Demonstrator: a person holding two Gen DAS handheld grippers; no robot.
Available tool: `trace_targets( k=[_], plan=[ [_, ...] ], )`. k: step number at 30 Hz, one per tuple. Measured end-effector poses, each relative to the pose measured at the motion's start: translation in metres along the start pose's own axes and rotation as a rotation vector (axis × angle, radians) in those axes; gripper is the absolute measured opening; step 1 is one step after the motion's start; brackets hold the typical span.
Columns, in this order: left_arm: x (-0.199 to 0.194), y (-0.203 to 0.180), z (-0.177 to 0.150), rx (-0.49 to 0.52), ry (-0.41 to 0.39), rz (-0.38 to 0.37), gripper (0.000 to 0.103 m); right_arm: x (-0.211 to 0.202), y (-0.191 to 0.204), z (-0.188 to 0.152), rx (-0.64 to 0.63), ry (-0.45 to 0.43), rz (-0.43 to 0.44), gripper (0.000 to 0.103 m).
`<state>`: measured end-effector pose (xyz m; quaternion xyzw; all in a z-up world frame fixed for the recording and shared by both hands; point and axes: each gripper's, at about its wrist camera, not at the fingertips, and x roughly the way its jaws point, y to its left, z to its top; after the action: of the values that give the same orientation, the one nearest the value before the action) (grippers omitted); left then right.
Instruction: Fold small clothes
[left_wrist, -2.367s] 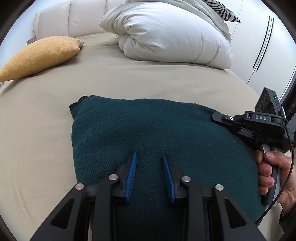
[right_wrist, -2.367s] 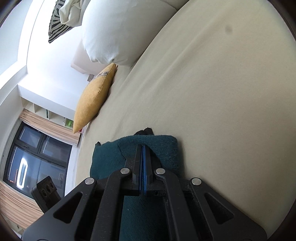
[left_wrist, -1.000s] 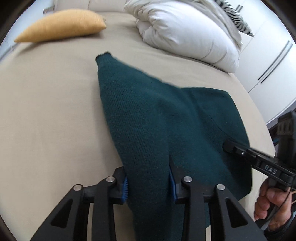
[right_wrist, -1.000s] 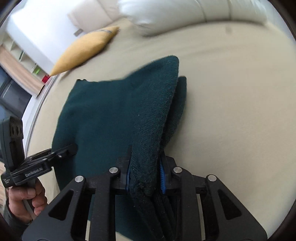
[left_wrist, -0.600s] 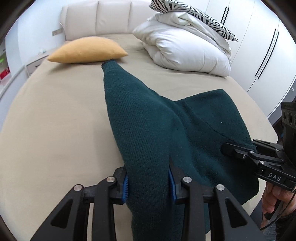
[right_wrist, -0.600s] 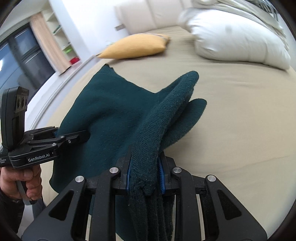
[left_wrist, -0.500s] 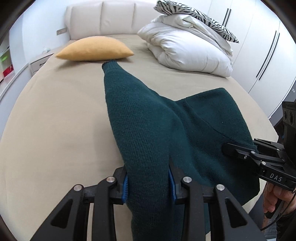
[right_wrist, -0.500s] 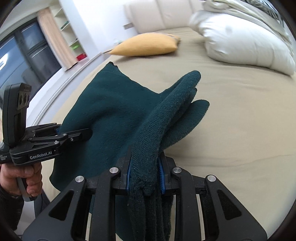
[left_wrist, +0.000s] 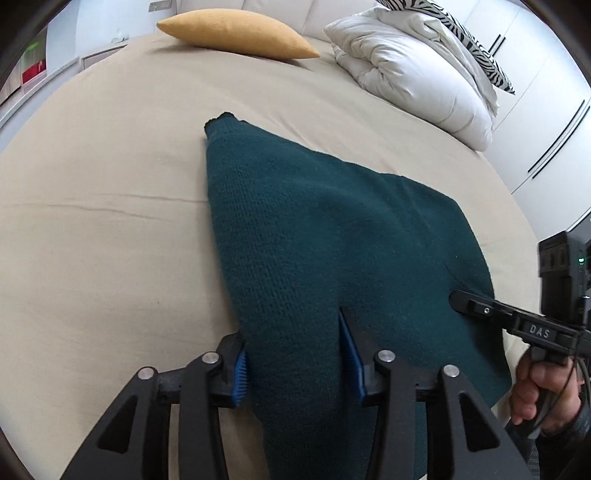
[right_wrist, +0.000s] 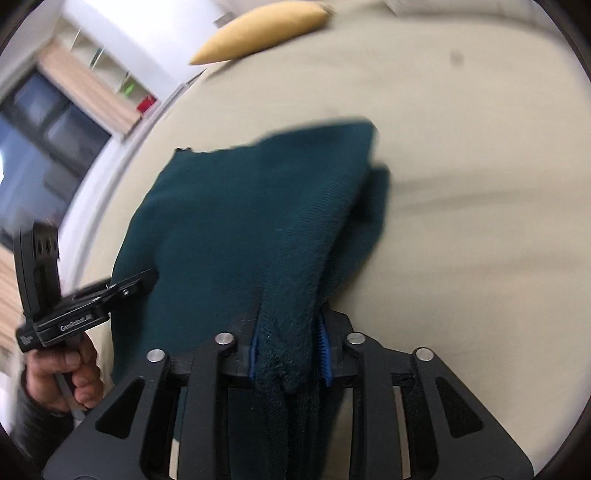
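Note:
A dark green knitted sweater (left_wrist: 314, 221) lies folded on the beige bed (left_wrist: 110, 240), its near edge lifted into both grippers. My left gripper (left_wrist: 291, 332) has a thick fold of that edge between its blue pads; the jaws are opening and the right-hand pad shows bare. In the right wrist view the sweater (right_wrist: 240, 206) runs up into my right gripper (right_wrist: 288, 314), whose pads still press a bunched fold. Each gripper shows in the other's view: the right gripper (left_wrist: 458, 297) at the sweater's right edge, the left gripper (right_wrist: 151, 275) at its left edge.
A yellow pillow (left_wrist: 236, 33) lies at the head of the bed, with a white duvet (left_wrist: 417, 74) and a zebra-print pillow (left_wrist: 461, 33) to its right. White wardrobe doors (left_wrist: 554, 129) stand on the right. A person's hand (left_wrist: 535, 387) holds each handle. A dark window (right_wrist: 37, 147) is on the left.
Both grippers have carried the lifted edge across the bed and lower, so the sweater now lies flatter on the sheet. The left jaws stand wider than before.

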<state>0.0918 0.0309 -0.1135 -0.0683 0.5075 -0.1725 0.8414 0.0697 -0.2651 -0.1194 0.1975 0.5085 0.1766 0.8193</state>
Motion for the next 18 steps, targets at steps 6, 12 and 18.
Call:
trace_targets(
  k=[6,12,18],
  plan=[
    [0.008,0.012,-0.006,-0.040,-0.012,-0.043,0.056,0.009,-0.024,-0.005,0.035,-0.032,0.090,0.026],
    [0.002,0.008,-0.009,-0.038,-0.027,-0.012,0.062,0.007,-0.015,-0.019,0.035,-0.062,0.104,0.027],
    [-0.023,0.009,-0.024,-0.064,-0.099,0.018,0.068,-0.028,-0.010,-0.037,0.025,-0.115,-0.031,0.053]
  ],
)
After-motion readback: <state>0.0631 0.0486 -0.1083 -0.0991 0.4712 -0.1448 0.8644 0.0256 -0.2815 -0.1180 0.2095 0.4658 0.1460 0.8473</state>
